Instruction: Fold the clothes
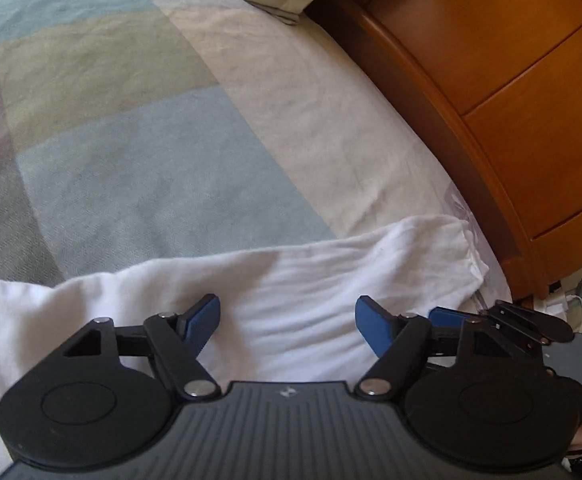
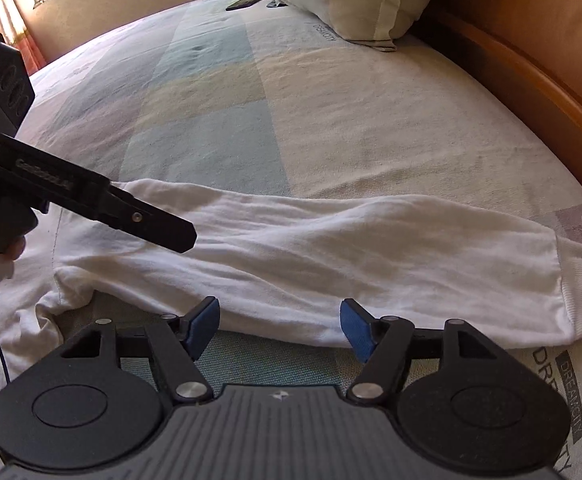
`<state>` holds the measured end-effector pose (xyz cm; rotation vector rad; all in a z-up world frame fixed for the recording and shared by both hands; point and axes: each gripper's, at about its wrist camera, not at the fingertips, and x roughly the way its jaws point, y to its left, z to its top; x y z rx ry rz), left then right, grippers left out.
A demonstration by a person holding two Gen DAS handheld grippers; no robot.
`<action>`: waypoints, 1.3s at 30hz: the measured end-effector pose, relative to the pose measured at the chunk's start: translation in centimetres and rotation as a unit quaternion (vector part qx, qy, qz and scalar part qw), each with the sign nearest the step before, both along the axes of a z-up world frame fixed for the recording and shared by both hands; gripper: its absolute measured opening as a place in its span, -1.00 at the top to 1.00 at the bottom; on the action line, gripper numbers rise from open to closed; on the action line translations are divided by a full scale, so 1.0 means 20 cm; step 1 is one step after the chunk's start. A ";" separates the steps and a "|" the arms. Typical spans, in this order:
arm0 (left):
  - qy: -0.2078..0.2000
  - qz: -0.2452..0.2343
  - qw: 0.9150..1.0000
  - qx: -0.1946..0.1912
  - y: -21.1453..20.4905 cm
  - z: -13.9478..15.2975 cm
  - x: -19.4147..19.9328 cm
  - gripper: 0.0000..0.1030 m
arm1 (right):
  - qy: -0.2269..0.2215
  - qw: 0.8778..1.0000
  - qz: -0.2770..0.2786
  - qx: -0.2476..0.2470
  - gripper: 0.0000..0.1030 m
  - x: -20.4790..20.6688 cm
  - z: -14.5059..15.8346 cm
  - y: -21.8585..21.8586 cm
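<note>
Two pairs of blue-padded fingers stand wide apart with nothing between them. The right gripper (image 2: 281, 330) hangs over the near hem of the white sleeve (image 2: 331, 256), its fingertips just short of the cloth's edge, the bed (image 2: 331, 120) showing beneath them. The left gripper (image 1: 287, 326) hangs over the same sleeve (image 1: 291, 280), its fingers above the cloth and not pressing on it; in the right wrist view it comes in from the left, near the shoulder seam.

The sleeve lies flat across the bed, its long axis running crosswise to both grippers, from the shirt body (image 2: 31, 320) at the left out to the ribbed cuff (image 2: 579, 292) at the far right, close to the wooden bed frame (image 2: 551, 80). The right gripper is the nearer to the cuff; the left is nearer the shoulder. Folding the sleeve inward would probably mean pinching near the cuff and carrying it leftward along that axis.
</note>
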<state>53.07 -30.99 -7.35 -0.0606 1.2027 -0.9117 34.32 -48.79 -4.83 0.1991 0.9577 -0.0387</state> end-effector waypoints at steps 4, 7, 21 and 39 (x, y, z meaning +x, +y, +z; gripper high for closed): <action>-0.037 0.008 0.999 0.035 0.04 0.05 0.07 -0.41 | -0.016 1.000 0.013 -0.006 -0.39 0.02 0.03 -0.06; -0.039 -0.015 0.999 0.023 0.08 0.10 0.06 -0.42 | -0.018 1.000 0.016 -0.014 -0.39 0.07 0.04 -0.11; -0.089 -0.005 0.990 0.106 0.47 0.12 -0.15 -0.42 | -0.043 0.975 0.215 -0.039 -0.08 0.52 0.04 0.05; -0.078 0.050 0.984 0.155 0.77 0.10 -0.37 -0.44 | -0.011 0.937 0.349 -0.012 -0.07 0.39 0.11 0.49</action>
